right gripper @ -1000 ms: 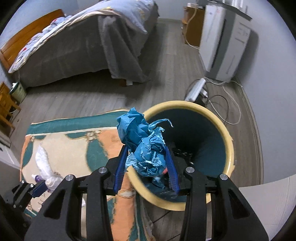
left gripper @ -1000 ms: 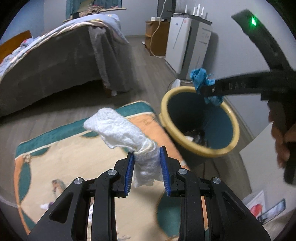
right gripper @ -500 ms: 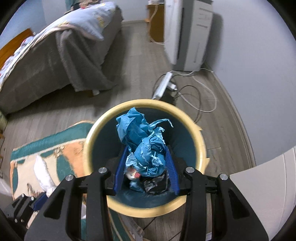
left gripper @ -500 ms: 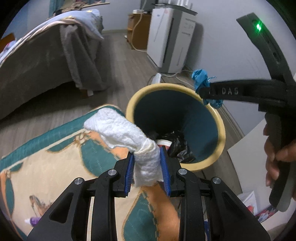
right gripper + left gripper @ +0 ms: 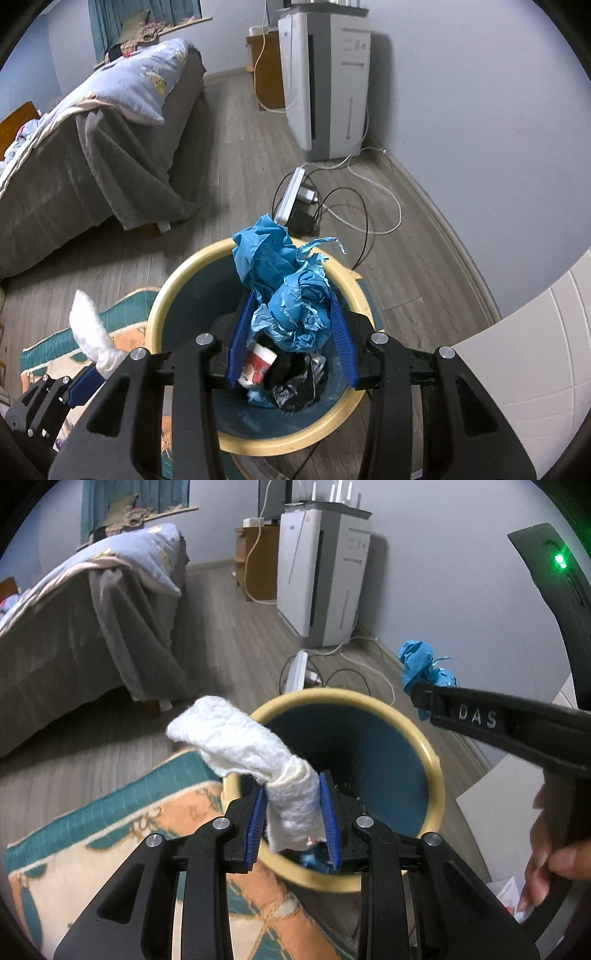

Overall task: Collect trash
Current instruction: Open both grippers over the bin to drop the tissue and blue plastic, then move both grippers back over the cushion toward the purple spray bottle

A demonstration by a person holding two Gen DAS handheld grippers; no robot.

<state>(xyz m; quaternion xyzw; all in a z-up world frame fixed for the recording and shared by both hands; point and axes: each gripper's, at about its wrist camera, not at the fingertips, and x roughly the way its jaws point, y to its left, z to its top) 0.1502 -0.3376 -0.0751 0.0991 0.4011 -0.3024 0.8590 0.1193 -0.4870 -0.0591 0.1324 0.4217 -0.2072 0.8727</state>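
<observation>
Over the bin (image 5: 159,306), your right gripper (image 5: 291,338) clamps blue paper (image 5: 291,291); your left gripper (image 5: 293,821) pinches a white tissue (image 5: 243,738).

A crumpled white paper towel (image 5: 255,746) is pinched at its lower end between the blue pads of the left hand-held gripper (image 5: 293,819); its free, rolled end sticks up and to the left, above the near rim of the trash bin (image 5: 436,775). A wad of crumpled blue paper (image 5: 291,295) is clamped in the right hand-held gripper (image 5: 291,343), directly over the bin's mouth. The bin is round, with a pale yellow rim and a dark teal inside, and stands on the wooden floor (image 5: 236,155). Inside lie a small red-and-white cup (image 5: 256,367) and black plastic (image 5: 295,387).
</observation>
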